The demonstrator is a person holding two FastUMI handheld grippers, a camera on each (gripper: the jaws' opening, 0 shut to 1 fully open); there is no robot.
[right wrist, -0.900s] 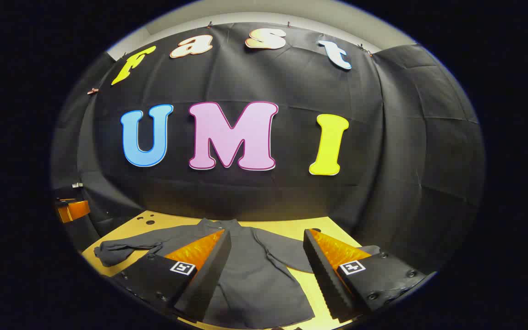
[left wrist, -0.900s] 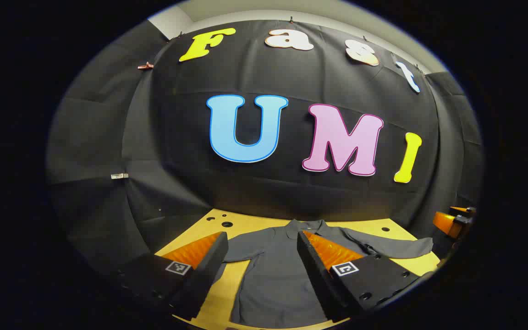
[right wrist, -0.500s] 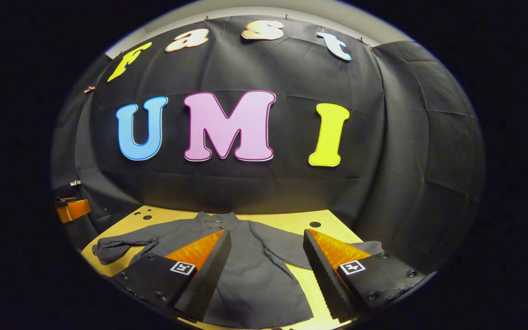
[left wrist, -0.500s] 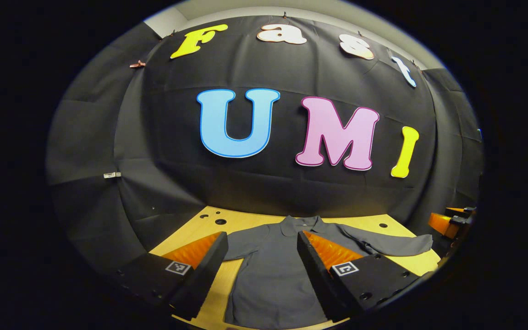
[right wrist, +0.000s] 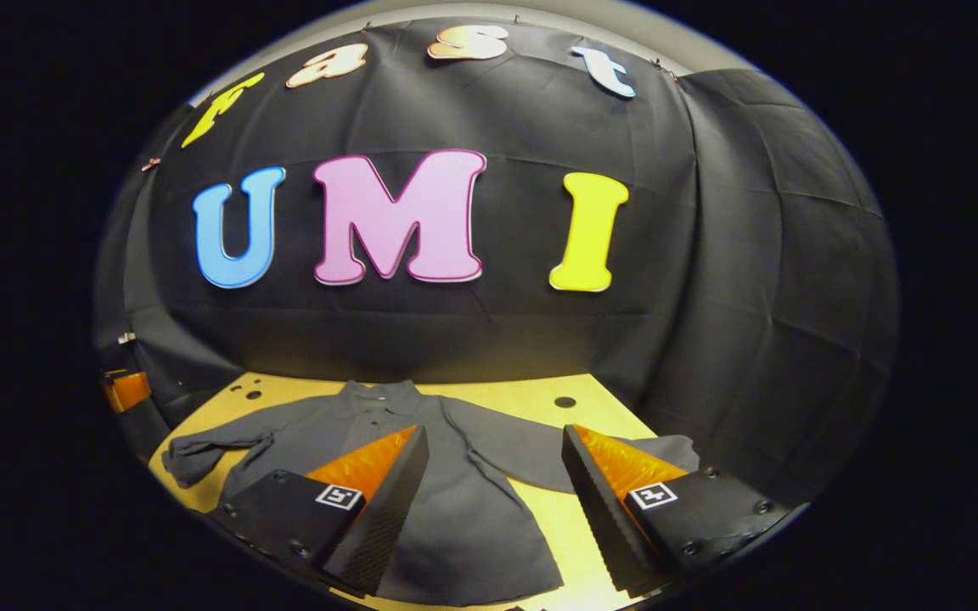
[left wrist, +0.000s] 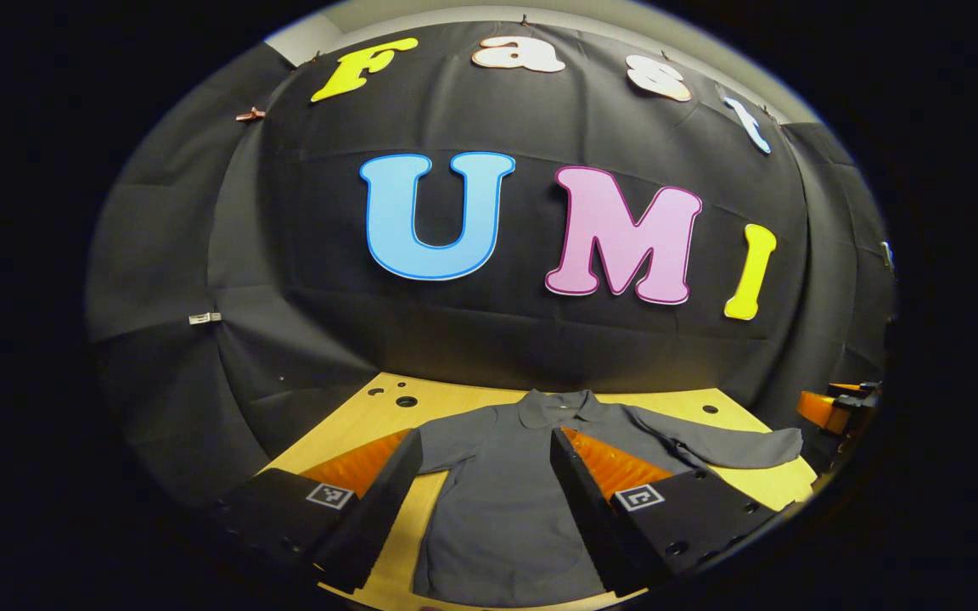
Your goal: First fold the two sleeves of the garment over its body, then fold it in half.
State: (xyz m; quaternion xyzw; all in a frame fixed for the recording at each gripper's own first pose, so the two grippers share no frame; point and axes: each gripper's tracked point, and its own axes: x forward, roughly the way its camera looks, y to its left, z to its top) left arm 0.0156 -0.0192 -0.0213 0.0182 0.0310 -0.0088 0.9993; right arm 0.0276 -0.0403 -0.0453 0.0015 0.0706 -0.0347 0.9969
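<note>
A grey long-sleeved shirt [left wrist: 502,509] lies flat and face up on the wooden table [left wrist: 345,428], its collar [left wrist: 553,407] towards the far wall. One sleeve [left wrist: 735,447] stretches out to the right in the left gripper view. My left gripper [left wrist: 485,441] hovers open above the shirt's body, holding nothing. In the right gripper view the same shirt [right wrist: 455,509] spreads one sleeve [right wrist: 200,450] to the left and the other sleeve [right wrist: 557,454] to the right. My right gripper [right wrist: 493,437] is open over the shirt's right side and holds nothing.
The table [right wrist: 514,395] has small round holes [right wrist: 564,401] near its far edge and ends at the black cloth wall. Part of the other gripper peeks in at the right edge [left wrist: 837,406] of the left gripper view and at the left edge [right wrist: 126,389] of the right gripper view.
Both grippers have tipped downward a little, so the shirt and table sit higher in both views. The shirt lies as before and both grippers stay open.
</note>
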